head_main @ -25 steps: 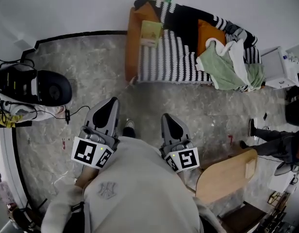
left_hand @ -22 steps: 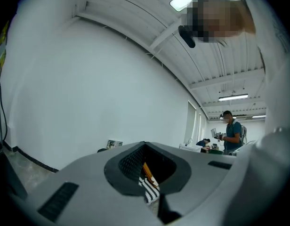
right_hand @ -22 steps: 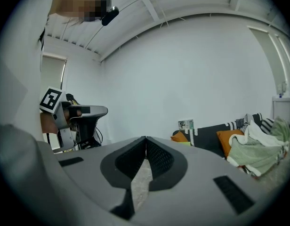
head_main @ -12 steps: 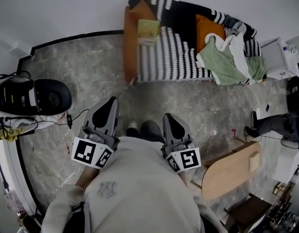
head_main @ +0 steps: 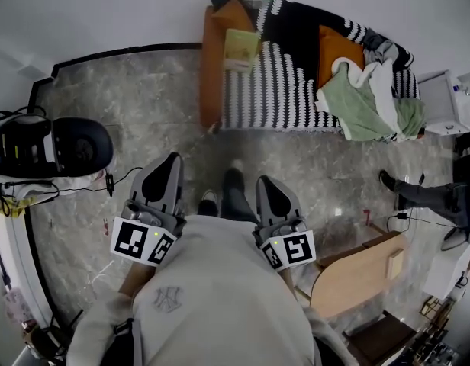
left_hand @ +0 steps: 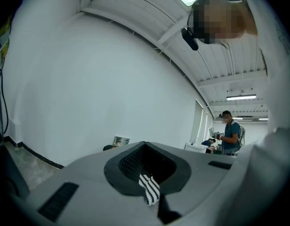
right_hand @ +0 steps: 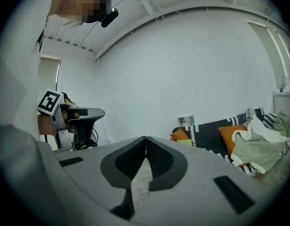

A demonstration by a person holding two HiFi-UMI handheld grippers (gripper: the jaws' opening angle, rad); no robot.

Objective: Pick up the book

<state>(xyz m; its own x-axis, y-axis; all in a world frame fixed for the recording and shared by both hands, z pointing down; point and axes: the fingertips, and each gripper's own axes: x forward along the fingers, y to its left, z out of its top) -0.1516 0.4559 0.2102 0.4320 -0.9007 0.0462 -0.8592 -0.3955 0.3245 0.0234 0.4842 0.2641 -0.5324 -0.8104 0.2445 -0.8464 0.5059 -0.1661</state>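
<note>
While both grippers hang over the floor, the book (head_main: 241,49) lies well ahead on the sofa's (head_main: 284,90) left end: thin, with a pale yellow-green cover, flat beside the orange arm. Its long axis runs from the seat's front toward the wall, the far end tipped slightly right. The left gripper (head_main: 172,158) has its fingers pressed together on nothing, and the right gripper (head_main: 265,181) does too. Against a second ago, a dark leg (head_main: 233,193) has swung forward between them, and the book hasn't budged.
</note>
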